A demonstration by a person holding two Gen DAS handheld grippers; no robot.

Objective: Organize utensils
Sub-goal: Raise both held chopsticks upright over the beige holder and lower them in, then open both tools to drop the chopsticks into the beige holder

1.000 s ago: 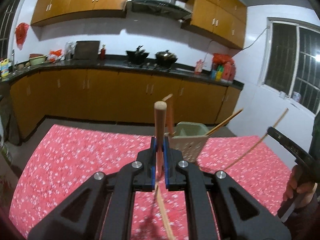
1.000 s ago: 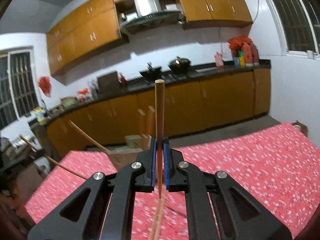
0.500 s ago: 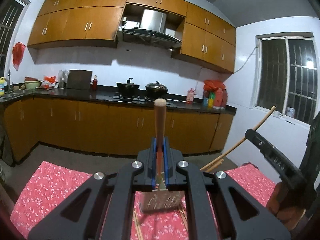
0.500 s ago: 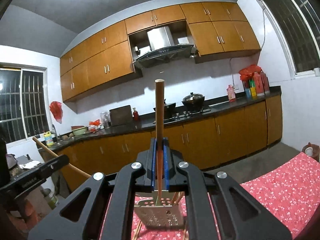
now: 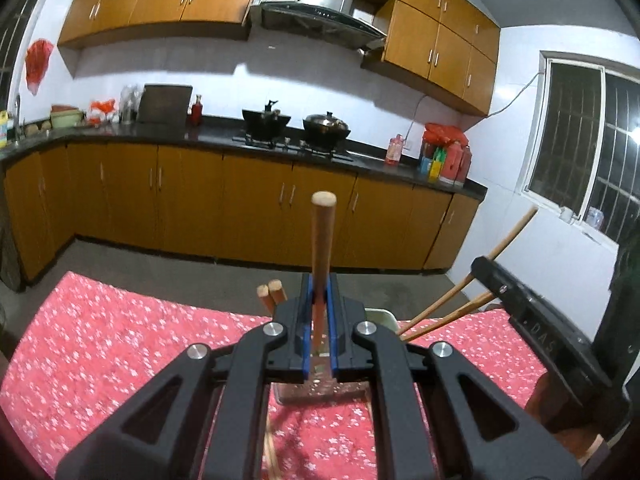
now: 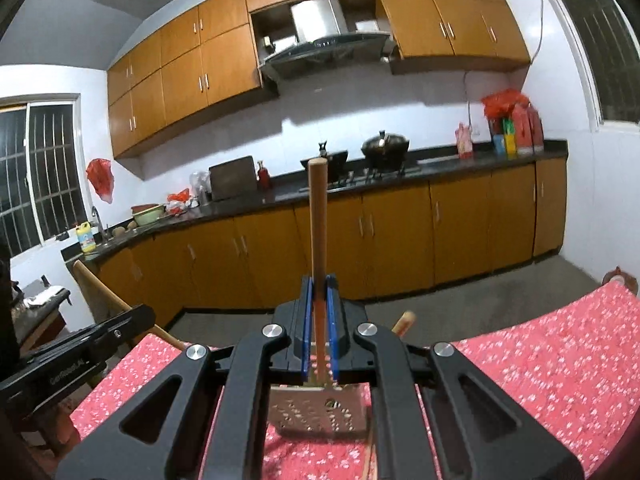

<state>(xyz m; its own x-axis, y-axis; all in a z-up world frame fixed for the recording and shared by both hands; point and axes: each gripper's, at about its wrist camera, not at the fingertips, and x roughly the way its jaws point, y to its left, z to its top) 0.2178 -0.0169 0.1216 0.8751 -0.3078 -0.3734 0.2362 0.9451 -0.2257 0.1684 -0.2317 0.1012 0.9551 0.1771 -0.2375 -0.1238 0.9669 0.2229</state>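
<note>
Your left gripper has its jaws clamped on a wooden-handled spatula above the red table. Your right gripper grips a slotted spatula upright the same way.

Red tablecloth bare to the left, utensil basket with leaning sticks close ahead
</note>
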